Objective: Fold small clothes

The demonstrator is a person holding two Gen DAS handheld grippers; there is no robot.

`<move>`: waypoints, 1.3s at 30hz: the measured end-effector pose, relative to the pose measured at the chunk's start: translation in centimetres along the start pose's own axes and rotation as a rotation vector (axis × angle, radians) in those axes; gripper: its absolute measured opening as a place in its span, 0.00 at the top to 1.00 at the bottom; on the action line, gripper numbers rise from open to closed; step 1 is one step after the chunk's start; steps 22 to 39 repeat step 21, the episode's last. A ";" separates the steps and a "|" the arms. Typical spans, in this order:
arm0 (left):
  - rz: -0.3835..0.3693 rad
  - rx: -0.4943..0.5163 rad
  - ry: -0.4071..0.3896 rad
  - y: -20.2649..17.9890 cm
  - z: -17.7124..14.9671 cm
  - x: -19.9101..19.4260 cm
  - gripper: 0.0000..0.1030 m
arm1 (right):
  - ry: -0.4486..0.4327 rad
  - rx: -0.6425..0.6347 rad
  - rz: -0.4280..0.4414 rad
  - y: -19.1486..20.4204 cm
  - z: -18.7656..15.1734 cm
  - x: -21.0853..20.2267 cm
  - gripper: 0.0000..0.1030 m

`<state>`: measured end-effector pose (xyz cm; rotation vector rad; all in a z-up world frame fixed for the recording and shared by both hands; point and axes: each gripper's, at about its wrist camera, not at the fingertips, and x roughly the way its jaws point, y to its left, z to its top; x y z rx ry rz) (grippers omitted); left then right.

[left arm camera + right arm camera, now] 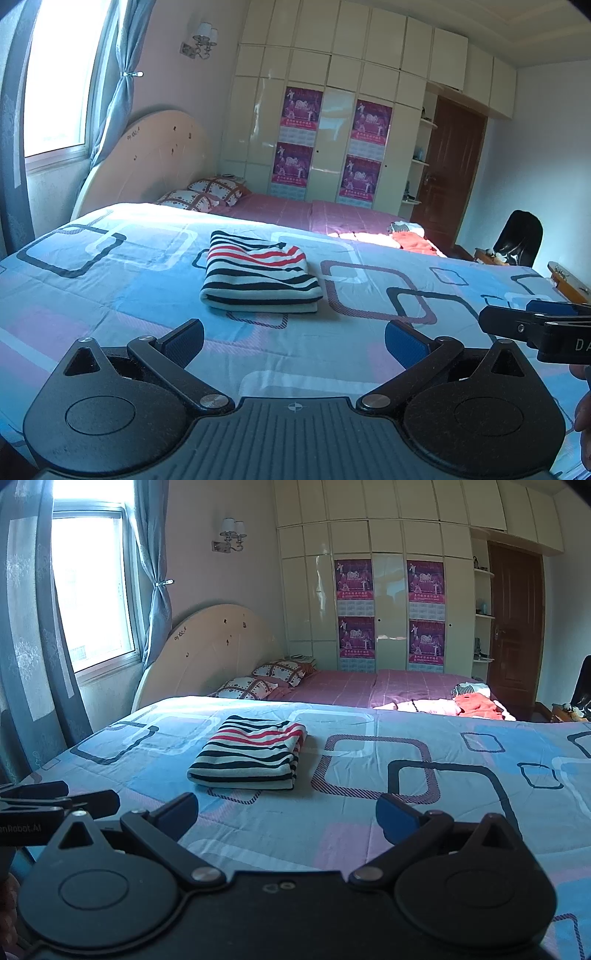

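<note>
Striped top [258,273] lies folded on quilt [369,332]. Left gripper [293,341] and right gripper [286,816] both released, apart from top.

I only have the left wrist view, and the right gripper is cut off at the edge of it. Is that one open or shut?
Observer: Open. In the right wrist view the right gripper stands wide open with nothing in it.
Operator: Is it touching the striped shirt?
Observer: No. The folded striped shirt lies on the quilt ahead of it and a little to its left, clear of both fingers.
Operator: How does the shirt's right side look from there?
Observer: The folded layers show stacked along that edge, with their stripe ends roughly lined up.
</note>
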<state>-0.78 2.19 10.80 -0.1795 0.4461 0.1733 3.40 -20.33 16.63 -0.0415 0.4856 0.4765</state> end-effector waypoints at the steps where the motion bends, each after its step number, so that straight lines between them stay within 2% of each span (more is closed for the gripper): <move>1: -0.001 0.000 -0.001 -0.1 0.0 0.0 0.00 | 0.000 0.000 -0.001 0.0 0.0 0.0 0.01; 9: 0.004 0.009 -0.009 -0.5 0.1 0.0 0.00 | -0.001 0.001 0.000 0.0 0.0 0.0 0.01; 19: 0.034 0.039 -0.071 -0.9 0.6 -0.6 0.00 | -0.002 0.001 0.000 0.0 0.0 0.0 0.01; 39: 0.048 0.043 -0.061 -1.2 0.7 -0.5 0.00 | -0.003 -0.001 -0.002 -0.1 0.0 0.0 0.01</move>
